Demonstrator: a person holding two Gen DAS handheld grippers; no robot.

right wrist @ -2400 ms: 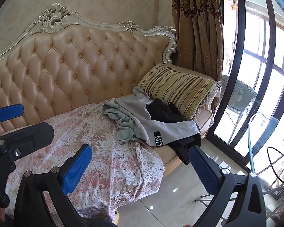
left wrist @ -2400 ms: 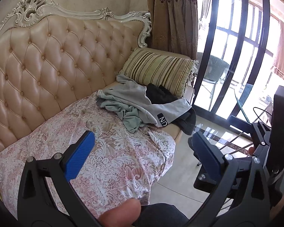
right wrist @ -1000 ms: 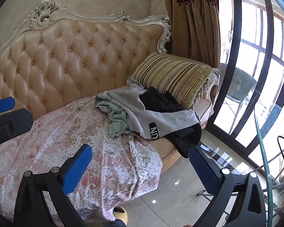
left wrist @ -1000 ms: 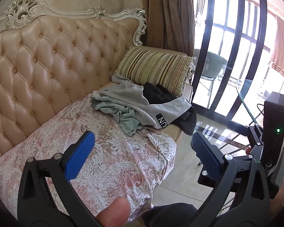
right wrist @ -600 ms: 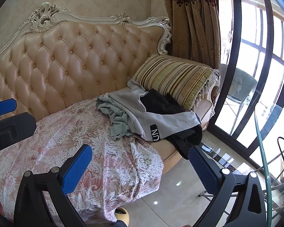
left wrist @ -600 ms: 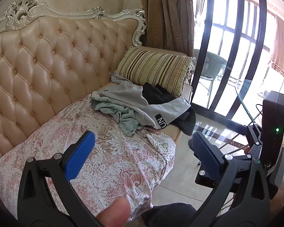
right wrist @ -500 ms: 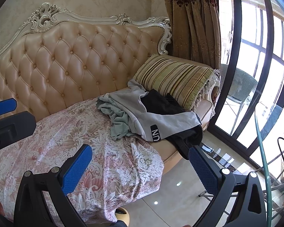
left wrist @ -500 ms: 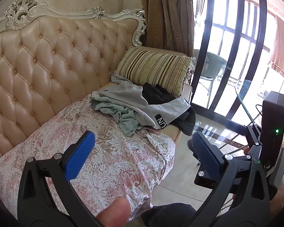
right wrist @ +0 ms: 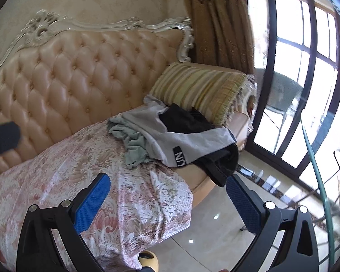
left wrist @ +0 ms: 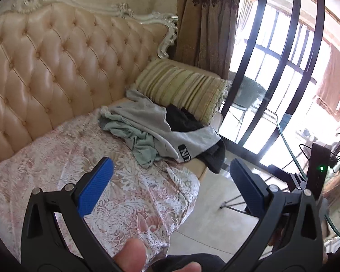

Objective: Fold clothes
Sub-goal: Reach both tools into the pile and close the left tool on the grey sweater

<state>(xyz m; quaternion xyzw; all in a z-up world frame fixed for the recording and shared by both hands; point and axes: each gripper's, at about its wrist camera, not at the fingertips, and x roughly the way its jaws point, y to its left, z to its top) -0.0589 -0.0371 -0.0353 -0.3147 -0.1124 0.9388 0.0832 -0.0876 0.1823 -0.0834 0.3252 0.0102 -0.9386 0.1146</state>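
A heap of clothes lies at the sofa's far end: a pale green garment (left wrist: 138, 139) (right wrist: 133, 145), a grey garment (left wrist: 161, 127) (right wrist: 192, 145) with a black label, and a black garment (left wrist: 183, 122) (right wrist: 217, 161) hanging over the seat edge. My left gripper (left wrist: 170, 172) is open and empty, held short of the heap above the floral cover (left wrist: 83, 158). My right gripper (right wrist: 167, 188) is open and empty too, also short of the clothes. The right gripper's body shows at the right of the left wrist view.
A tufted cream sofa back (left wrist: 56, 63) runs behind the seat. A striped cushion (left wrist: 183, 88) (right wrist: 204, 88) sits beyond the clothes. Brown curtains (right wrist: 217, 20) and black-framed glass doors (left wrist: 283, 68) stand to the right. Glossy tiled floor (right wrist: 215, 215) lies below the seat edge.
Both grippers have moved closer to the sofa and the clothes look larger. The right wrist view is blurred by motion. Both grippers stay open.
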